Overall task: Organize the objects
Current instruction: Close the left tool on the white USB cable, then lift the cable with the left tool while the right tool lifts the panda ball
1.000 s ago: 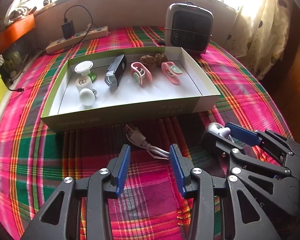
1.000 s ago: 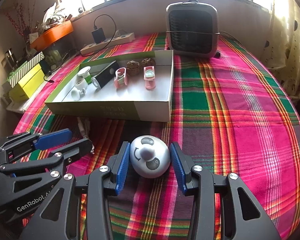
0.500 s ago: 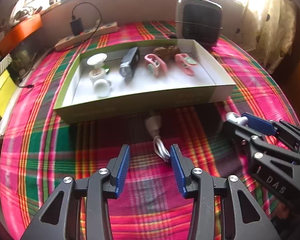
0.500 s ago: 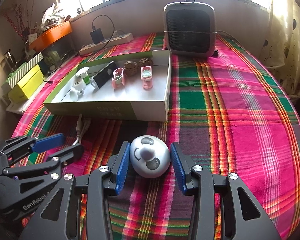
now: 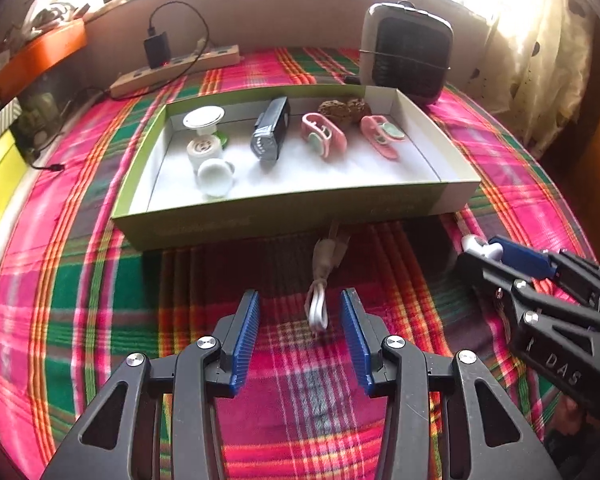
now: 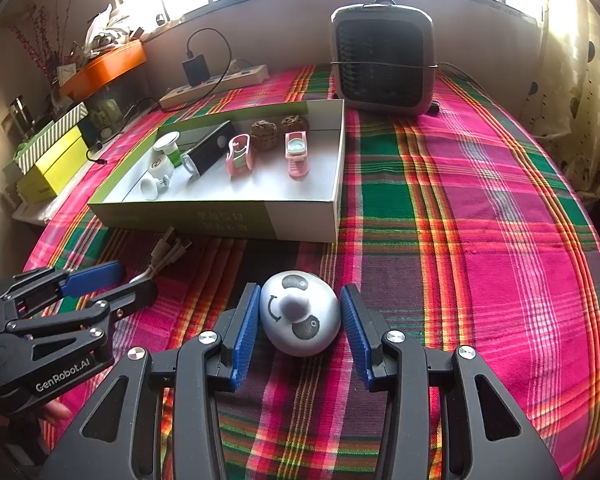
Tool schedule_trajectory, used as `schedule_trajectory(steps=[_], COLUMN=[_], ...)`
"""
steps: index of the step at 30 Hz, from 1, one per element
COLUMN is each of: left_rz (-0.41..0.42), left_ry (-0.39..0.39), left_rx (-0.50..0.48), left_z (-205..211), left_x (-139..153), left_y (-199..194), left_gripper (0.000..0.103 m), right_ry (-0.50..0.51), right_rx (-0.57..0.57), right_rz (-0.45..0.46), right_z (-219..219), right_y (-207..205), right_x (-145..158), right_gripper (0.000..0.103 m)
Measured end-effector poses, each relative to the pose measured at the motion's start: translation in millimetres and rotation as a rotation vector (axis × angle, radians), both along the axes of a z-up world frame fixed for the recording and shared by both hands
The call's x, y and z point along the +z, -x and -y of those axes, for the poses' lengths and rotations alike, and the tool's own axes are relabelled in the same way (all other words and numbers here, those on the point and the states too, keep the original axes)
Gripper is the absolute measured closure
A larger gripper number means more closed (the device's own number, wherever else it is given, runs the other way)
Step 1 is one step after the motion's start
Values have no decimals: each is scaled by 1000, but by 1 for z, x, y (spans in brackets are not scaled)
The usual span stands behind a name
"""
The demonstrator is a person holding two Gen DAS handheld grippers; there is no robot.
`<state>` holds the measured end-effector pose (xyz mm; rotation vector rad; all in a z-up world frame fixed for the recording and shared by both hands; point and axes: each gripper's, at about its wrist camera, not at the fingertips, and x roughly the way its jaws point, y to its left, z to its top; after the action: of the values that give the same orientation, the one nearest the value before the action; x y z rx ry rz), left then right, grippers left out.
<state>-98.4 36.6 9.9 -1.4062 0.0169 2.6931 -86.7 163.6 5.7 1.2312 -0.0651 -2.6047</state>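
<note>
Left wrist view: left gripper (image 5: 300, 330) jaws wide apart, holding nothing; coiled white cable (image 5: 319, 304) on plaid cloth (image 5: 100, 300) between fingertips, no contact, just in front of green box (image 5: 292, 210).

Right wrist view: right gripper (image 6: 300, 324) jaws spread around white panda-face toy (image 6: 298, 318), not clamped; left pad maybe touching, can't tell. Toy on cloth in front of box's right corner.

The box's near wall (image 5: 292, 216) is hiding the far end of my white cable (image 5: 320, 300); printing on that wall is staying too blurred to read.
</note>
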Motion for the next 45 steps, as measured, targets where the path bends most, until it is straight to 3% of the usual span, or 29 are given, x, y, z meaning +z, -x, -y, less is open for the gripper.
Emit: schedule_trajectory(steps=[18, 22, 33, 45], left_rz=[-39, -47, -56, -63], left_ry=[-39, -37, -41, -39], left_rx=[-54, -48, -50, -51], left_z=[-1, 3, 7, 6], left_x=[-2, -2, -2, -2], left_y=[17, 17, 16, 15], left_gripper=[64, 75, 88, 90], right_ry=[-33, -33, -49, -48], right_rx=[0, 0, -2, -3], right_rz=[-3, -2, 0, 1], right_z=[5, 6, 8, 8], right_y=[2, 2, 2, 2], right_x=[-1, -1, -1, -2], right_gripper=[60, 60, 60, 60])
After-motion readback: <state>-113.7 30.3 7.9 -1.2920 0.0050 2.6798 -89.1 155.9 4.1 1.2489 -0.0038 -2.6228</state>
